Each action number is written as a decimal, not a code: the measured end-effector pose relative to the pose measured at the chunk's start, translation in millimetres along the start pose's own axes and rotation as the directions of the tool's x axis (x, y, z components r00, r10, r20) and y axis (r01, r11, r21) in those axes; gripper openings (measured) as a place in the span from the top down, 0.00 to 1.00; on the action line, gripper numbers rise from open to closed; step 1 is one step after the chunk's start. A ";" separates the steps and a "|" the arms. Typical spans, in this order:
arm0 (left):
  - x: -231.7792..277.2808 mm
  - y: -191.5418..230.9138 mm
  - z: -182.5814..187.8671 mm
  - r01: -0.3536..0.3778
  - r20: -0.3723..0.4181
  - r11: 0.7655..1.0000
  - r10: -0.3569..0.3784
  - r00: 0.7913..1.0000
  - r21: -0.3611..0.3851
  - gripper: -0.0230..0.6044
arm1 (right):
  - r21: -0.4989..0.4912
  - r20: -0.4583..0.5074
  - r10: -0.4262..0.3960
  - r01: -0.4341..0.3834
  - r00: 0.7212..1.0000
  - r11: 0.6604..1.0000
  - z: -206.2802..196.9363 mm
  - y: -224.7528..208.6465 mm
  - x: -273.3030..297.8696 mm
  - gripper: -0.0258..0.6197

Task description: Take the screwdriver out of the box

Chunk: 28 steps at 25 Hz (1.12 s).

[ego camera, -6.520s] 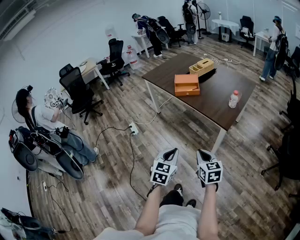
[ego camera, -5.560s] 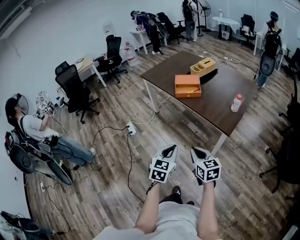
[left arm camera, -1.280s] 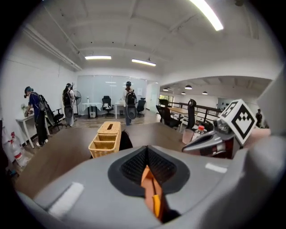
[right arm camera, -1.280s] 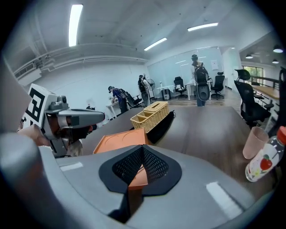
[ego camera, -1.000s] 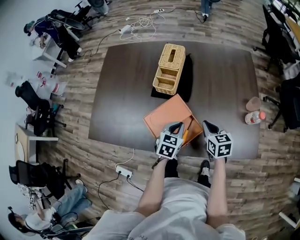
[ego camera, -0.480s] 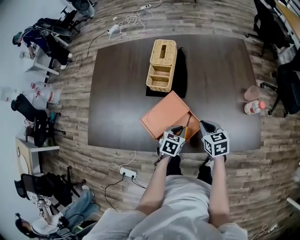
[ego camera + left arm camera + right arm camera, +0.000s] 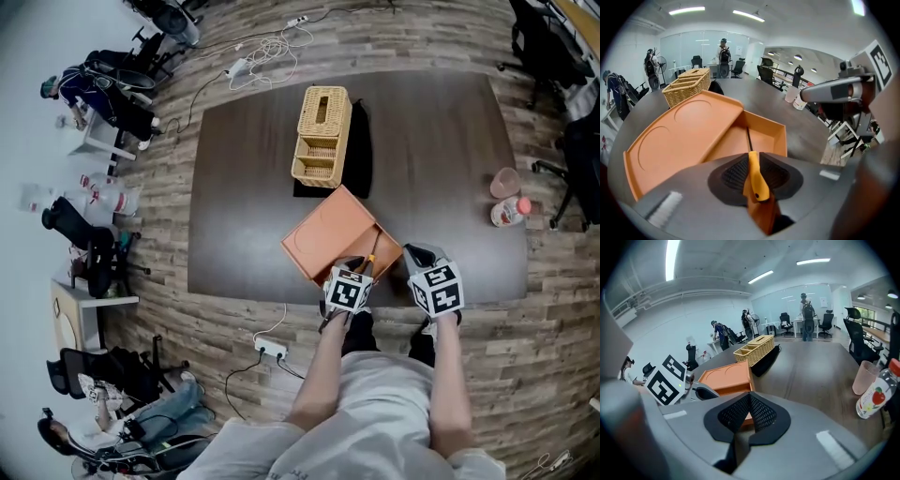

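Observation:
An orange box (image 7: 330, 232) lies at the near edge of the dark table (image 7: 244, 187), its lid slid back over an open compartment. A screwdriver (image 7: 371, 263) with a yellow-orange handle (image 7: 755, 180) and a thin dark shaft (image 7: 748, 137) lies in that compartment. My left gripper (image 7: 752, 159) is tilted down over it. Its jaws are opening, and the handle sits between the pads without being clamped. My right gripper (image 7: 750, 397) hovers just right of the box (image 7: 724, 376), pads together and empty.
A wicker basket (image 7: 322, 136) on a black cloth stands behind the box. A bottle (image 7: 509, 212) and a pink cup (image 7: 504, 181) stand at the table's right side. Cables, chairs and people surround the table.
After the walk up to the table, my left gripper has dropped down over the box's open compartment and round the screwdriver handle. The right gripper has barely shifted.

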<state>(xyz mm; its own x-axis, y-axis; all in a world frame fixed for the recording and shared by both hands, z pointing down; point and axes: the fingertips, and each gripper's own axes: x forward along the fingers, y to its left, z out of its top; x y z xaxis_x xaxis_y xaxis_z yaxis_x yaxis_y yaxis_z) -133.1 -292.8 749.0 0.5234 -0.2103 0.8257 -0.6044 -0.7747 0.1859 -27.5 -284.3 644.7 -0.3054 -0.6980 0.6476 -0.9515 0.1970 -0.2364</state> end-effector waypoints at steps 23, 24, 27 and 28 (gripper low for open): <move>30.9 3.8 -13.3 0.006 -0.236 1.000 -0.011 0.972 -0.022 0.62 | 0.077 -0.005 -0.072 0.072 0.997 0.994 -14.2 -35.4 -12.3 0.96; 31.7 3.1 -13.5 0.000 -0.244 1.000 -0.004 0.970 -0.015 0.62 | 0.078 -0.008 -0.075 0.075 0.997 0.994 -15.9 -36.1 -13.8 0.96; 34.4 2.7 -13.4 -0.012 -0.250 1.000 0.013 0.968 0.003 0.62 | 0.086 -0.010 -0.089 0.089 0.996 0.992 -20.7 -40.0 -17.6 0.96; 35.5 3.7 -13.7 -0.020 -0.249 1.000 0.021 0.968 0.007 0.62 | 0.089 -0.011 -0.093 0.093 0.996 0.992 -22.0 -41.1 -18.1 0.96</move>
<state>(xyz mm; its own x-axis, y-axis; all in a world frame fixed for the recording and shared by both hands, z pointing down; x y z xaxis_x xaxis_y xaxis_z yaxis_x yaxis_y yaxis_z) -125.0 -294.9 786.3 0.3447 -0.0713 0.9360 -0.6103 -0.7746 0.1658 16.3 -264.7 658.6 -0.2163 -0.7060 0.6744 -0.9687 0.0687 -0.2387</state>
